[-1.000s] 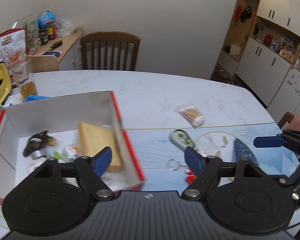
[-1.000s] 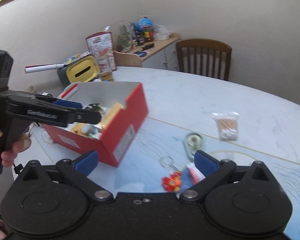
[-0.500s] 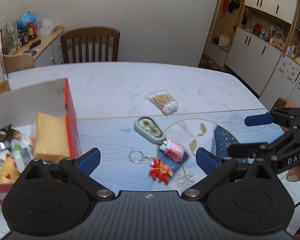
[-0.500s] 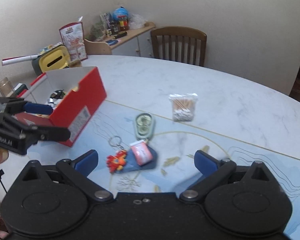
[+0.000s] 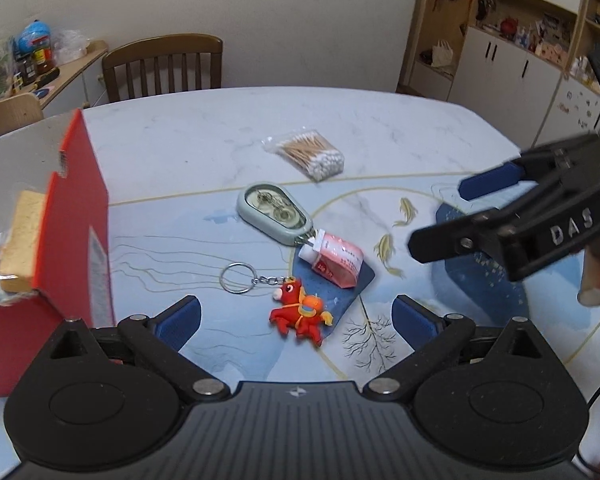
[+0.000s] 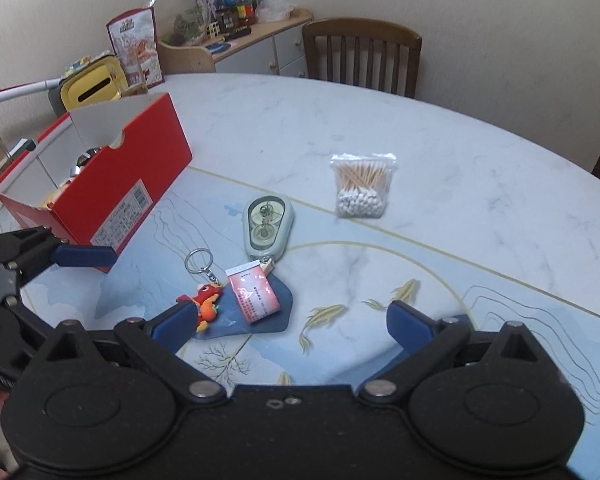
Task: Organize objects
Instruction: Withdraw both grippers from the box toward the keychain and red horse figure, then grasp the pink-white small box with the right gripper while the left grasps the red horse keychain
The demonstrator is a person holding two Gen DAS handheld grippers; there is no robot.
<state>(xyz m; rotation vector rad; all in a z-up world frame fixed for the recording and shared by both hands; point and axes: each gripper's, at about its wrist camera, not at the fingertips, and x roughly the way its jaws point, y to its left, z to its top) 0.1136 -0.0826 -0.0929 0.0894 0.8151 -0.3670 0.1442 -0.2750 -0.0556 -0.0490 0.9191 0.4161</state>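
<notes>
A red horse keychain [image 5: 298, 312] [image 6: 204, 305] lies on the table, beside a pink packet [image 5: 338, 260] [image 6: 254, 293], a pale green correction tape [image 5: 274, 214] [image 6: 266, 226] and a bag of cotton swabs [image 5: 310, 155] [image 6: 362, 186]. My left gripper [image 5: 296, 320] is open and empty, just above the keychain. My right gripper [image 6: 292, 326] is open and empty, near the packet. A red box [image 5: 76, 236] [image 6: 112, 184] with a yellow sponge [image 5: 22, 236] and other items stands at the left.
A wooden chair [image 5: 164, 66] [image 6: 362, 56] stands behind the table. A side cabinet with bottles [image 6: 236, 36] is at the back. A yellow container [image 6: 90, 88] and a snack bag [image 6: 136, 50] stand beyond the box. Cupboards [image 5: 512, 64] line the right wall.
Both grippers have swung from over the box to the loose items on the mat. The left gripper now hovers closer above the keychain. Both stay open.
</notes>
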